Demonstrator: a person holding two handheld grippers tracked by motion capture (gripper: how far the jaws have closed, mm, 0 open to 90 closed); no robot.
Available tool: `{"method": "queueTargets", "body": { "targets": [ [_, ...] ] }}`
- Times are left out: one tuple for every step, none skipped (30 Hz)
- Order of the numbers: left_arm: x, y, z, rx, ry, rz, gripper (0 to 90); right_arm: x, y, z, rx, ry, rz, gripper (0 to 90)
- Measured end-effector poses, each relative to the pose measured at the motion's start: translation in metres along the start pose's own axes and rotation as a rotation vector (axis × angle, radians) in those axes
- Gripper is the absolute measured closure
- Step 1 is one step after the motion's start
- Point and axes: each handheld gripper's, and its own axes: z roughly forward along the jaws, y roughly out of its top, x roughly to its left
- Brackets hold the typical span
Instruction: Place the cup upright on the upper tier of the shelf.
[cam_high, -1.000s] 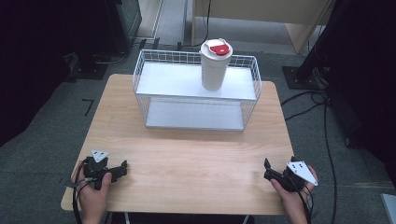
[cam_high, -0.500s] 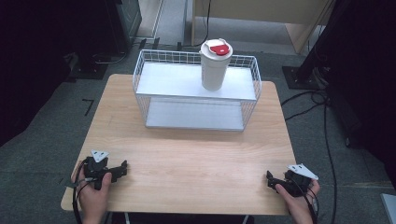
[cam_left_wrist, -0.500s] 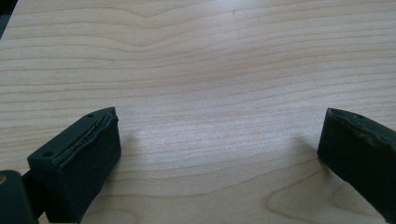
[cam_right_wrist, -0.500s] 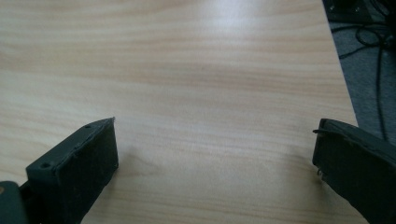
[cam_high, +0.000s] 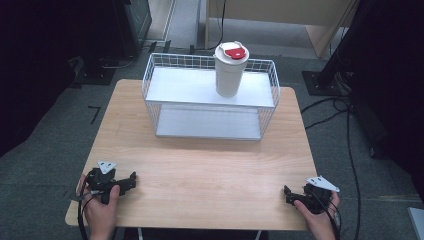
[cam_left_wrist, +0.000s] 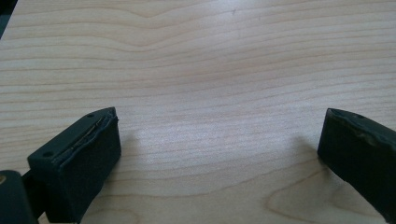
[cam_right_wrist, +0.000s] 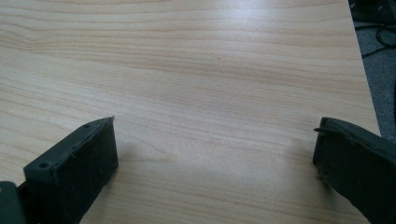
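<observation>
**A:** Start with the biggest thing. What did the surface (cam_high: 210, 170) look like?

**B:** It was a pale wood-grain top with rounded corners, smooth, with wavy grain lines running across both gripper views. On its far half stood a white wire basket rack (cam_high: 210, 100) with two flat white shelves, its long side running left to right across the surface.

**A:** And the cup?

**B:** A white tumbler (cam_high: 230, 70) stood upright on the upper shelf, toward the rack's right end, long axis vertical. It was cylindrical, slightly tapered, with a white lid carrying a red flap on top. It was well apart from both grippers.

**A:** What about the fingers?

**B:** The left gripper (cam_high: 131, 180) rested at the near left corner of the surface, held in the person's left hand (cam_high: 100, 207), pointing roughly rightward. In the left gripper view its fingers (cam_left_wrist: 79, 163) were spread wide, blocky black pads with worn edges, bare wood between them, pinching nothing.

**A:** The right one?

**B:** The right gripper (cam_high: 289, 194) sat at the near right corner in the right hand (cam_high: 320, 217), pointing leftward, with a grey three-cornered plate on top. Its fingers (cam_right_wrist: 74, 172) were likewise spread wide over bare wood, holding nothing. Both sets appeared low against the surface, though I could not tell whether they touched it.
</observation>
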Motion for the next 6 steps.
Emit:
{"method": "queueTargets", "body": {
  "targets": [
    [0.0, 0.0, 0.0, 0.0, 0.0, 0.0, 0.0, -0.0001, 0.0, 0.0001, -0.001, 0.0, -0.002, 0.0],
    [0.0, 0.0, 0.0, 0.0, 0.0, 0.0, 0.0, -0.0001, 0.0, 0.0001, -0.001, 0.0, -0.002, 0.0],
    [0.0, 0.0001, 0.0, 0.0, 0.0, 0.001, 0.0, -0.0002, 0.0, 0.0001, -0.002, -0.001, -0.003, 0.0],
    [0.0001, 0.0001, 0.0, 0.0, 0.0, 0.0, 0.0, -0.0001, 0.0, 0.0, -0.001, 0.0, -0.001, 0.0],
    [0.0001, 0.0001, 0.0, 0.0, 0.0, 0.0, 0.0, -0.0001, 0.0, 0.0, -0.001, 0.0, -0.001, 0.0],
    [0.0, 0.0001, 0.0, 0.0, 0.0, 0.001, 0.0, 0.0, 0.0, 0.0, 0.0, 0.0, 0.0, 0.0]
  ]
}}
